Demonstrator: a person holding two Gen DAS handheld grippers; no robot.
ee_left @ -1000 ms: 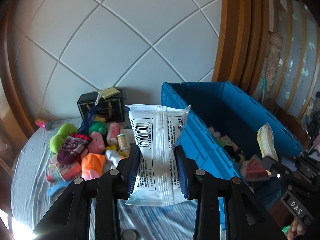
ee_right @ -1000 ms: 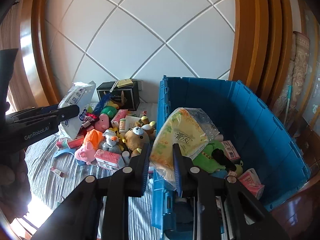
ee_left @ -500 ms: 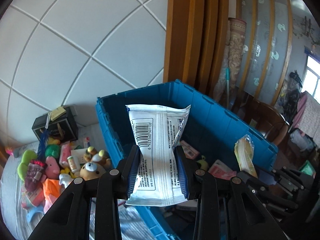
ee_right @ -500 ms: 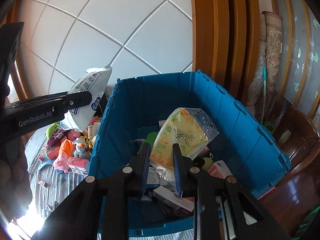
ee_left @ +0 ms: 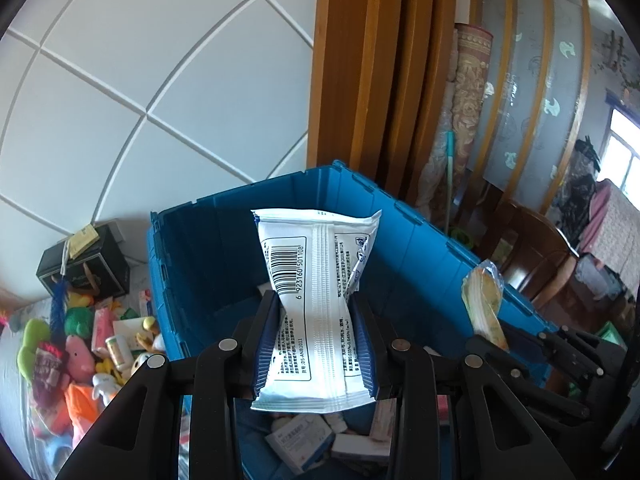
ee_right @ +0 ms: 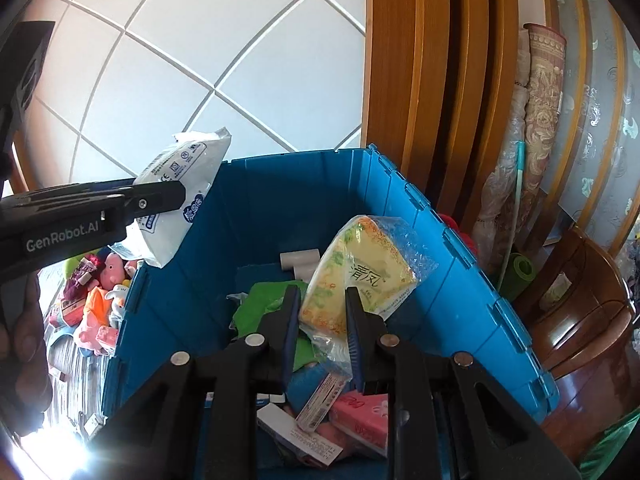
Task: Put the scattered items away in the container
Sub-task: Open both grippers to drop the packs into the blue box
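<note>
Both grippers point downward over the open blue plastic container (ee_right: pixel 472 292), a ribbed, straight-walled crate. The left gripper (ee_left: pixel 316 340) has its fingers clenched on a white wet-wipe pack (ee_left: pixel 316 300), a soft, glossy pouch with a barcode and a crimped centre seam, pinched in at its waist and standing upright above the crate's interior. The right gripper (ee_right: pixel 320 328) has its fingers clamped on a yellow tissue pack (ee_right: pixel 360 280) wrapped in crinkled clear film, tilted to the right above the crate. Under it lie a green cloth item (ee_right: pixel 260 308), a pink packet (ee_right: pixel 360 416) and small cartons. Left of the crate, plush toys (ee_left: pixel 76 356) and small packets sit heaped on a pale striped cloth, beside a black box (ee_left: pixel 88 268).
</note>
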